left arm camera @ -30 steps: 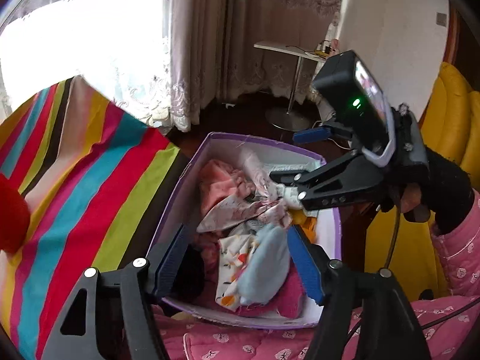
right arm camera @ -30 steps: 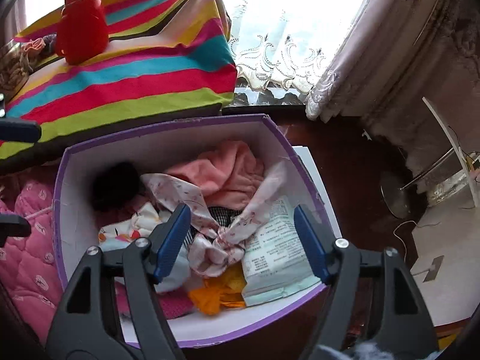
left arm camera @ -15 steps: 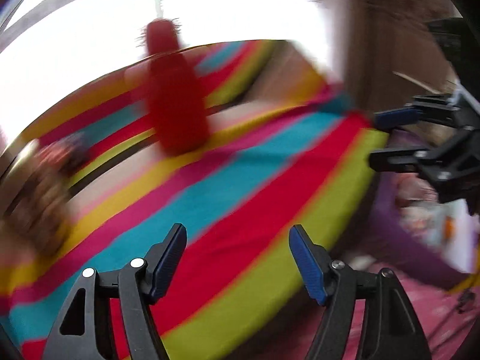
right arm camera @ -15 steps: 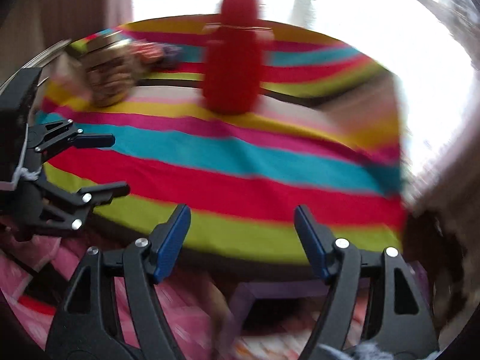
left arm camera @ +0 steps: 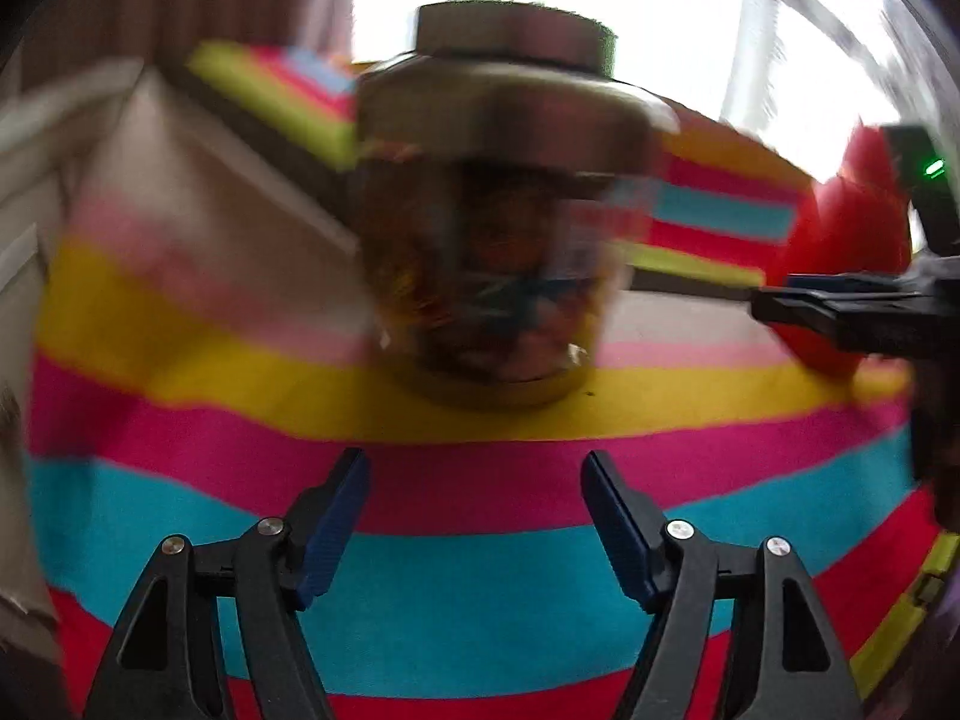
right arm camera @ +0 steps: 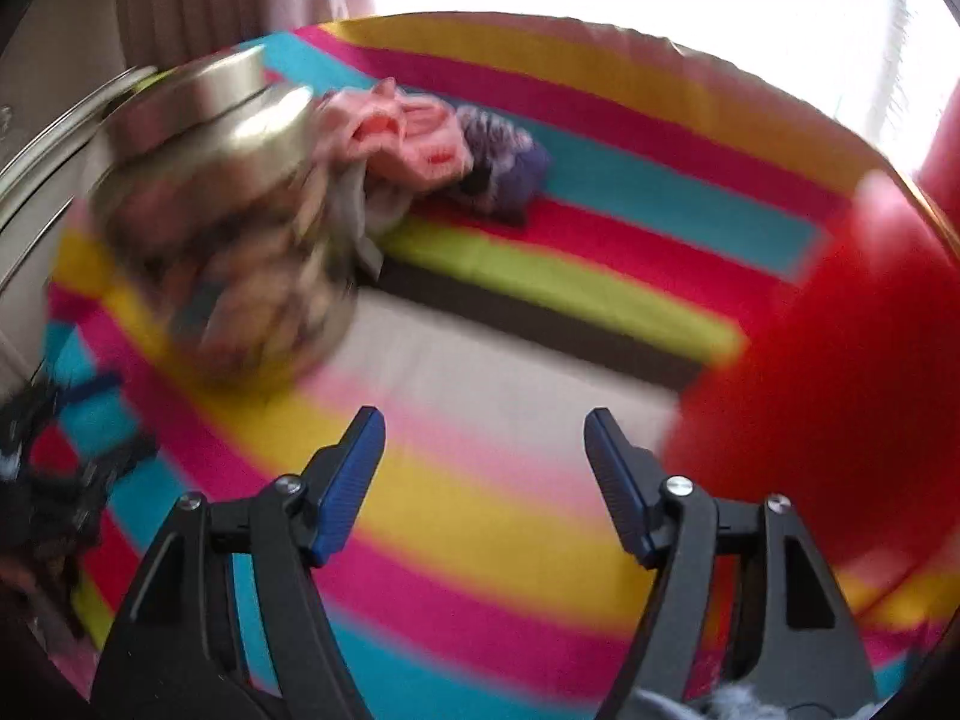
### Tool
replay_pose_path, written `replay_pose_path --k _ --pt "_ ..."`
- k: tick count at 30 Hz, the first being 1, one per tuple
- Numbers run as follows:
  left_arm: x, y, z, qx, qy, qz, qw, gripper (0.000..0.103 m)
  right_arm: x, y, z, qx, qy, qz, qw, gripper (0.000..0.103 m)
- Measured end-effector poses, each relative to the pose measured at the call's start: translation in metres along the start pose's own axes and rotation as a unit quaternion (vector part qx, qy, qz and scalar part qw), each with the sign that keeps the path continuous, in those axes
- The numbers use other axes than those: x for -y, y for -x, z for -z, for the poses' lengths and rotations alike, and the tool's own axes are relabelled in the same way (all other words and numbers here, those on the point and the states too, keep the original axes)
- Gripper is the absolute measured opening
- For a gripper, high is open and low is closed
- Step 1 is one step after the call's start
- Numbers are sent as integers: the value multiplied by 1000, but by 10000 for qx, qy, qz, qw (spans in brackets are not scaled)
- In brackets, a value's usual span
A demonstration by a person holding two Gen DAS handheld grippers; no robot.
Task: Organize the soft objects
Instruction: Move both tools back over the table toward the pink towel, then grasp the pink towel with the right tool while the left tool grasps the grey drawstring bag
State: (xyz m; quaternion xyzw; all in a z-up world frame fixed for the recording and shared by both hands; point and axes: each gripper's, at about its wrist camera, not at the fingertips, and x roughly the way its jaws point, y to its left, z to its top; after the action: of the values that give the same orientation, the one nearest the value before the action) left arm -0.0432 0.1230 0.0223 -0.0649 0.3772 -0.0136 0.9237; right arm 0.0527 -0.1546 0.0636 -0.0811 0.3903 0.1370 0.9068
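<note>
A pile of soft items, pink cloth [right arm camera: 402, 132] and a dark purple piece [right arm camera: 504, 171], lies at the far side of the striped cloth-covered table [right arm camera: 480, 516], behind a glass jar [right arm camera: 234, 252]. My right gripper [right arm camera: 483, 468] is open and empty above the table, short of the pile. My left gripper [left arm camera: 474, 516] is open and empty, facing the same jar [left arm camera: 492, 222] close ahead. The right gripper's fingers [left arm camera: 840, 306] show at the right edge of the left wrist view. Both views are blurred.
A red plush-like object [right arm camera: 840, 372] stands close on the right of my right gripper, and it also shows in the left wrist view [left arm camera: 846, 246]. The jar has a metal lid [left arm camera: 510, 60]. A bright window and curtains lie behind the table.
Both grippers have swung away from the purple box of clothes to the striped table. The jar and red object are now close ahead. Both stayed open and empty.
</note>
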Motion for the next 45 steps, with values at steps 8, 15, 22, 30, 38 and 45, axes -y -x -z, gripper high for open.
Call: replay_pose_path --k 8,15,22,30,38,45 --pt "-30 -14 -3 -171 810 473 9954 86 12 -61 -96 372 -621 -747 9946 72" --pt "-40 -3 1 -109 950 639 9934 87 19 -119 -171 369 -1454 -2958 9434 93" --pt "-40 -5 3 -91 999 725 9923 88 -44 -179 -184 -982 128 -2022 9743 16" --pt "-39 -4 3 -98 980 710 9926 90 -7 -117 -92 -1126 -361 -749 9901 9" --pt "-10 2 -1 -103 497 210 9985 90 -9 5 45 -1060 -486 -1292 9847 9" --pt "111 -5 -35 -149 -472 383 9980 90 38 36 113 -1195 -1175 -1055 9802 9"
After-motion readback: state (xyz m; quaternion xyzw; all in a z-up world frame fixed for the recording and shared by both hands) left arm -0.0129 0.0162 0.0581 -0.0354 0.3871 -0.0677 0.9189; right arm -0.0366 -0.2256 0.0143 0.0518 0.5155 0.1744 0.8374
